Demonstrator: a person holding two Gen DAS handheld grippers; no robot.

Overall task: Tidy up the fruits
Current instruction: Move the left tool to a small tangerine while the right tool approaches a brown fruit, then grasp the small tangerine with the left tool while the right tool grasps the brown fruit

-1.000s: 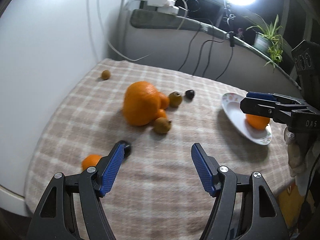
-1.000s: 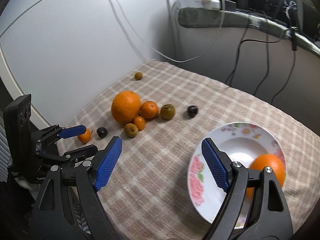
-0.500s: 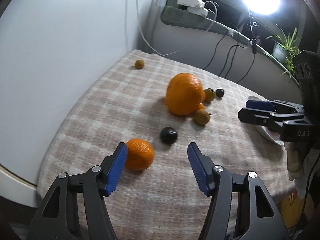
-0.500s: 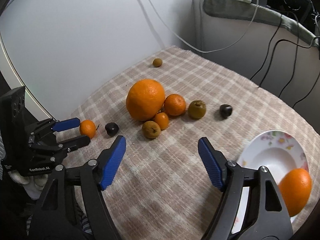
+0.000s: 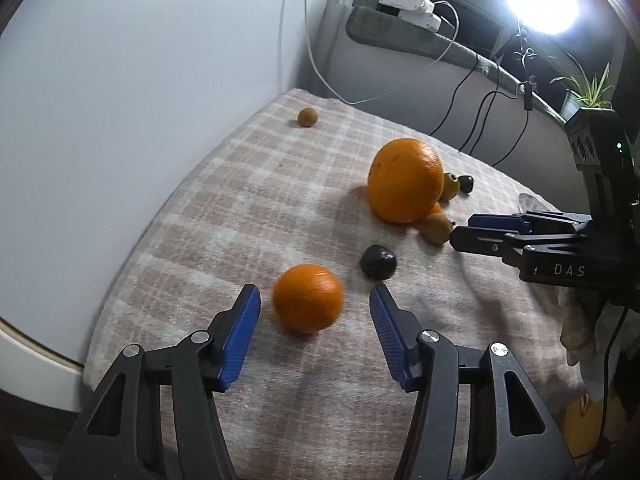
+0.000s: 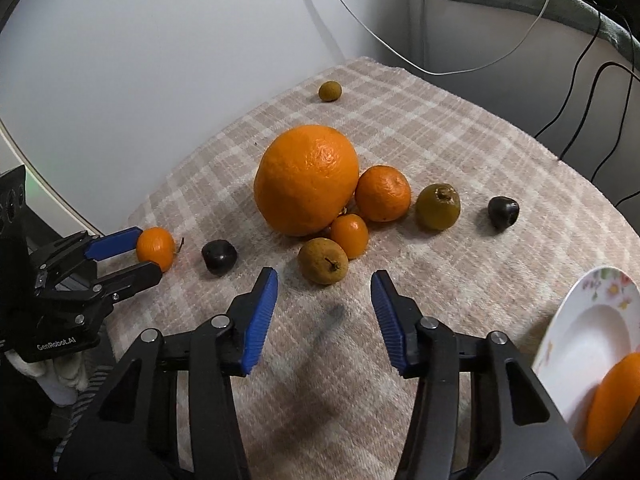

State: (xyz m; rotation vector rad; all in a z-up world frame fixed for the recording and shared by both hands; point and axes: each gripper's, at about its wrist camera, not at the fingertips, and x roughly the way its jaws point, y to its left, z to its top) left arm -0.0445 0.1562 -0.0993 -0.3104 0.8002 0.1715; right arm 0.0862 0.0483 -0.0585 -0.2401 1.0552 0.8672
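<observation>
A checked blanket covers the support surface. A large orange lies at centre. A mandarin, greenish fruit and dark fruit lie at 3 o'clock; a plate at 4 o'clock; a small brown fruit at 12 o'clock.

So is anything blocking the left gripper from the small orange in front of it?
Nothing visible. The small orange lies on the cloth between the left gripper's open fingers; the dark fruit sits off to its right.

Left hand-held gripper – jaws just closing, still apart; right hand-held gripper likewise, angled down.
</observation>
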